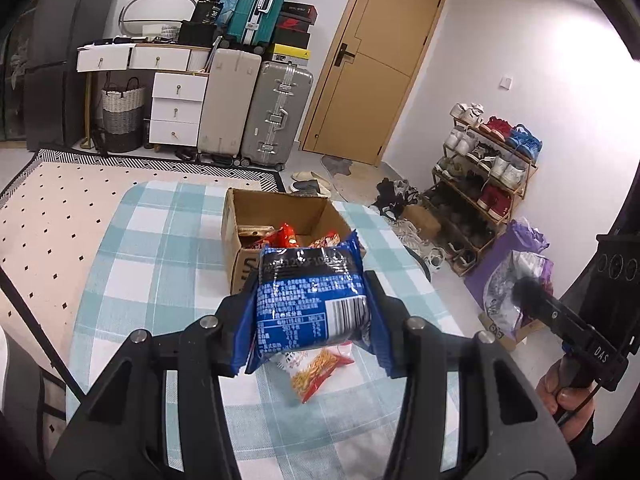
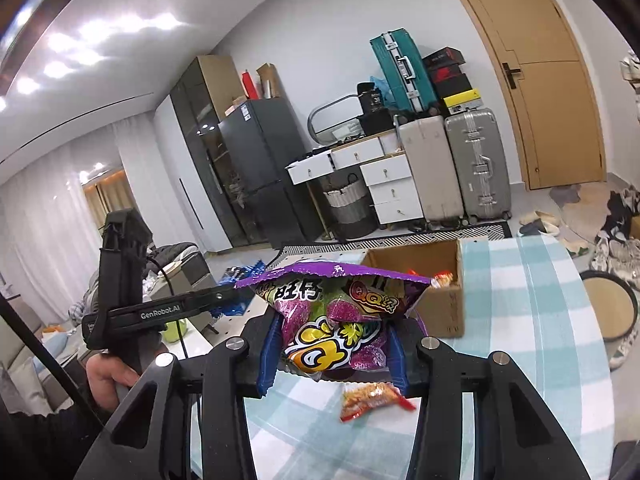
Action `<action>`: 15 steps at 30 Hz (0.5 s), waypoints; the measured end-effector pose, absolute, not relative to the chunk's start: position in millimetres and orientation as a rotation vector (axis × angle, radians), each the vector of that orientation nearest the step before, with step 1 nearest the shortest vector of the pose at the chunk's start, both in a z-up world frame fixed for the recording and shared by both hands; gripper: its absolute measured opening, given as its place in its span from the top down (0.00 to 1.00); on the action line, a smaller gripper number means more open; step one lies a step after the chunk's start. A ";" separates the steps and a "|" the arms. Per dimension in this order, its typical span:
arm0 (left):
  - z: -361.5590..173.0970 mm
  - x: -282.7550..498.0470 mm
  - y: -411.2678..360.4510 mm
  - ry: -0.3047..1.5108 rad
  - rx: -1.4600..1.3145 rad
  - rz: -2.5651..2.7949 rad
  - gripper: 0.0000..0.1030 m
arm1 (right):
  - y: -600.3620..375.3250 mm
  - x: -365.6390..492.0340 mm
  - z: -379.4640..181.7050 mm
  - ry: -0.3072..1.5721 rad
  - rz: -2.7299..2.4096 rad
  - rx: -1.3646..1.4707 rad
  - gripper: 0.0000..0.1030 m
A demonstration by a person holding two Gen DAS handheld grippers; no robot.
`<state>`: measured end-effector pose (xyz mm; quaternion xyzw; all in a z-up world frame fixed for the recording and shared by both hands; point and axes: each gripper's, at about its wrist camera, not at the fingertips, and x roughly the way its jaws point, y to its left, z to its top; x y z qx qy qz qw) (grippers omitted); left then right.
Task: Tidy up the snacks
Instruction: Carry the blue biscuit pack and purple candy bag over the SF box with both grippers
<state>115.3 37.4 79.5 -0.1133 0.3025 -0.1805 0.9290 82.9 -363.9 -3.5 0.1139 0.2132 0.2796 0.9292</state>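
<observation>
My left gripper [image 1: 311,312] is shut on a blue snack packet [image 1: 310,300] and holds it above the checked table, just in front of the open cardboard box [image 1: 256,208]. The box holds several red snack packs [image 1: 284,237]. My right gripper [image 2: 332,344] is shut on a purple candy bag [image 2: 328,312], held above the table with the box [image 2: 448,304] behind it to the right. A red-and-yellow snack pack [image 1: 316,372] lies on the tablecloth under both grippers; it also shows in the right wrist view [image 2: 370,398].
The table has a teal checked cloth [image 1: 160,280]. The other handheld gripper [image 2: 132,304] shows at the left. Suitcases [image 1: 276,112], a white drawer unit [image 1: 176,108], a wooden door [image 1: 372,64] and a shoe rack [image 1: 488,184] stand beyond the table.
</observation>
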 end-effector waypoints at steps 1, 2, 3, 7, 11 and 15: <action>84.2 118.0 36.1 0.620 -0.226 -0.366 0.56 | -361.7 86.6 0.2 0.440 0.571 0.226 0.57; 87.1 122.2 34.7 0.620 -0.222 -0.364 0.56 | -359.7 90.7 4.1 0.443 0.571 0.219 0.57; 91.7 126.2 33.1 0.622 -0.215 -0.366 0.56 | -357.8 95.3 9.2 0.442 0.573 0.210 0.57; 111.3 148.0 29.0 0.607 -0.180 -0.362 0.56 | -351.1 114.5 26.0 0.439 0.575 0.177 0.57; 127.7 174.1 23.7 0.600 -0.148 -0.347 0.56 | -348.7 143.1 41.7 0.443 0.577 0.170 0.57; 146.4 200.9 11.7 0.595 -0.102 -0.335 0.56 | -345.9 179.7 55.0 0.456 0.567 0.158 0.57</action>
